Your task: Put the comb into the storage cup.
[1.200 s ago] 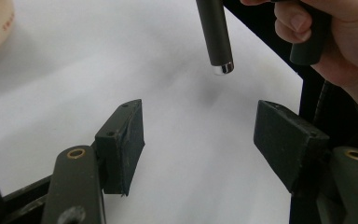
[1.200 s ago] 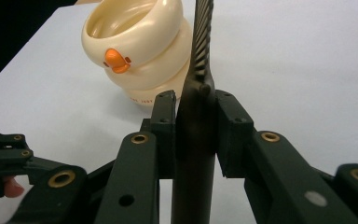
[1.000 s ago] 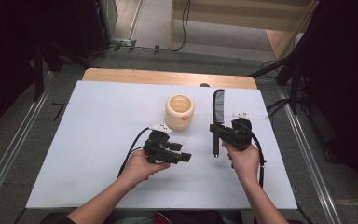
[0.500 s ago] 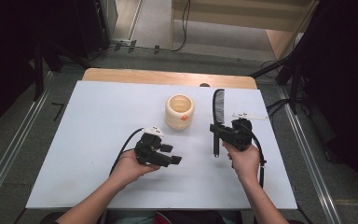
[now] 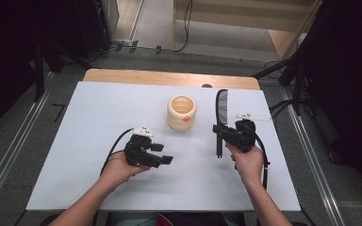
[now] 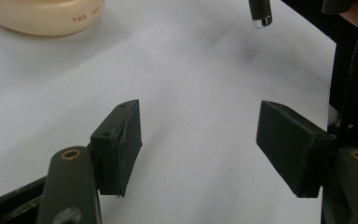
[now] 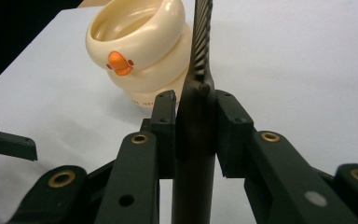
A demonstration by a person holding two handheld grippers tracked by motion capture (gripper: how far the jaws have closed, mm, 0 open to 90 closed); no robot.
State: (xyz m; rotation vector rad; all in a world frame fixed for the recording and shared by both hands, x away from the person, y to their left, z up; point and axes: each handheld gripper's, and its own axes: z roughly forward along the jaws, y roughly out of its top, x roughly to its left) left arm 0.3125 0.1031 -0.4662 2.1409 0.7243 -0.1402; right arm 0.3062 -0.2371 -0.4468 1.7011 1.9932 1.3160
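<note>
A black comb [image 5: 222,106] lies lengthwise to the right of a cream duck-faced cup [image 5: 181,113] on the white table [image 5: 99,113]. My right gripper [image 5: 219,133] is shut on the comb's handle [image 7: 195,154], and the teeth [image 7: 203,37] point away past the cup [image 7: 140,51]. My left gripper [image 5: 162,153] sits low over the table, in front of the cup and a little to its left, pointing right. It is open with nothing between its jaws [image 6: 198,144], which have just spread a little wider. The cup's base [image 6: 42,16] and the comb's handle tip [image 6: 260,14] lie ahead of it.
A wooden strip [image 5: 169,77] runs along the table's far edge. Metal rails [image 5: 9,160] flank the table on both sides, with cables on the floor [image 5: 184,28] beyond. Bare white table surface spreads to the left and along the near edge.
My left hand has slid left across the table, away from the comb. The right gripper, the comb and the cup have stayed where they were.
</note>
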